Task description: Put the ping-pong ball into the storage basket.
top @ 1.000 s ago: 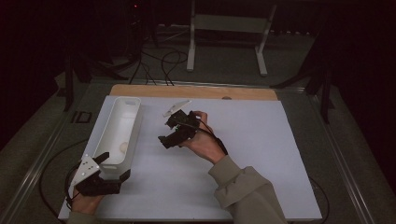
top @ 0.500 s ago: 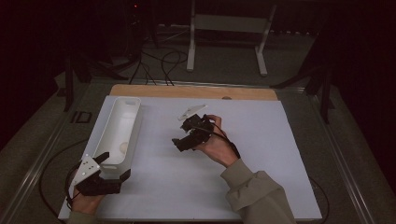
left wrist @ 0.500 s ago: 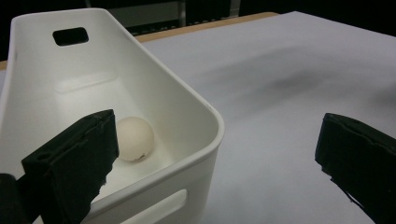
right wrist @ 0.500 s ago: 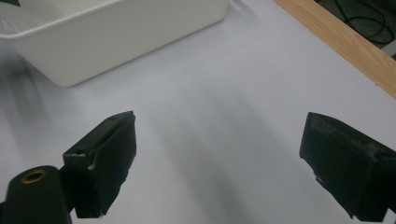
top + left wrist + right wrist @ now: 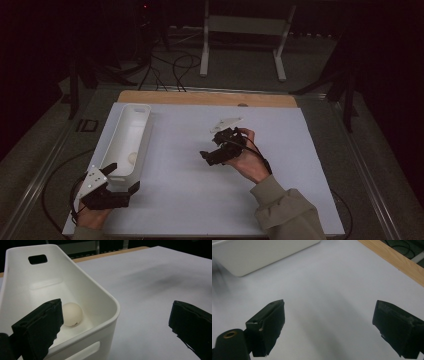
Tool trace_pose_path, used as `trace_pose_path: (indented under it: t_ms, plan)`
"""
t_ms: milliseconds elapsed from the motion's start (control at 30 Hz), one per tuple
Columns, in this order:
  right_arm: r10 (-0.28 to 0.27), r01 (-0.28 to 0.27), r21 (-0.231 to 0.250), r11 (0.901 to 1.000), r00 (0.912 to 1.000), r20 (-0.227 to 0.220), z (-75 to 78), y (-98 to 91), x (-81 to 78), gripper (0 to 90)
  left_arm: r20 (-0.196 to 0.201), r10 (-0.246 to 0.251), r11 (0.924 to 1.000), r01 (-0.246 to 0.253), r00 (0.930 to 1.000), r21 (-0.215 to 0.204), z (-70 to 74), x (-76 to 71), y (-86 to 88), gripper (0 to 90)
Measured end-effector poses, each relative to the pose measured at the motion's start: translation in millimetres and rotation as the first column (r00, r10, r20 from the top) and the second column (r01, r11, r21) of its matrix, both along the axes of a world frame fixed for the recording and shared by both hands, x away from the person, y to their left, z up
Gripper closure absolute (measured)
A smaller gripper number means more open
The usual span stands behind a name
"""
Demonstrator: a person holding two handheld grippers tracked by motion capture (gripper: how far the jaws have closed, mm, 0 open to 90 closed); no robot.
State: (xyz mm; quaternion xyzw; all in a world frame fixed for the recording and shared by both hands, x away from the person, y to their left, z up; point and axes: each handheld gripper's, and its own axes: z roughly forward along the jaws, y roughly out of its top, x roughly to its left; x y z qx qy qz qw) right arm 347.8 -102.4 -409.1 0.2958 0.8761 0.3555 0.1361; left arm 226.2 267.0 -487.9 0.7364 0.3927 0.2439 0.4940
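White bin point(image 5: 127, 140) at frame left holds a ball point(image 5: 72, 314); left tool point(image 5: 119, 179) gapes wide at its near end, right tool point(image 5: 209, 154) wide mid-surface.

White table point(image 5: 280, 195), white bin point(image 5: 131, 131) at left

— Is there any writing to read on the white bin point(image 5: 126, 142), or on the ball point(image 5: 72, 314) inside it?

— None. The bin's walls are plain white, and the ball shows no print or mark that can be read.

— What about the surface point(image 5: 190, 200), or the grey plates on the two grippers?

— The surface is a bare white sheet with no label. The plates carry no legible letters or numbers, and the black fingers point(image 5: 269, 326) bear no brand.
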Motion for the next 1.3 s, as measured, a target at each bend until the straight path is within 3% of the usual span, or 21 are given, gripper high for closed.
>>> trace_pose_path:
  t_ms: [567, 700, 800, 1033, 1300]
  plan:
    - [-0.062, 0.061, 0.053, 0.9967, 0.998, 0.01, -15.2, -50.2, -11.7, 10.1, -0.003, 0.002, 1.0, -0.002, 1.0, 0.005, 0.2, 0.6, -0.5, 0.2]
    - [-0.104, 0.103, 0.103, 0.9893, 0.9946, 0.004, -22.4, -71.1, -14.9, 10.3, -0.003, 0.004, 1.0, -0.004, 1.0, 0.008, 0.2, 0.9, -1.0, 0.2]
    - [-0.126, 0.124, 0.108, 0.9863, 0.9919, 0.013, -26.7, -82.2, -19.7, 10.3, -0.004, 0.006, 1.0, -0.006, 1.0, 0.008, 0.4, 1.0, -1.1, 0.2]
    - [-0.168, 0.16, 0.185, 0.9696, 0.9855, 0.025, -36.9, -110.3, -34.4, 10.3, -0.006, 0.009, 0.9999, -0.009, 0.9999, 0.005, 0.8, 1.3, -1.2, 0.1]
    - [-0.213, 0.186, 0.256, 0.9486, 0.9733, 0.085, -47.9, -139.1, -54.8, 10.6, -0.008, 0.02, 0.9998, -0.02, 0.9998, 0.005, 1.4, 1.8, -0.7, 0.1]
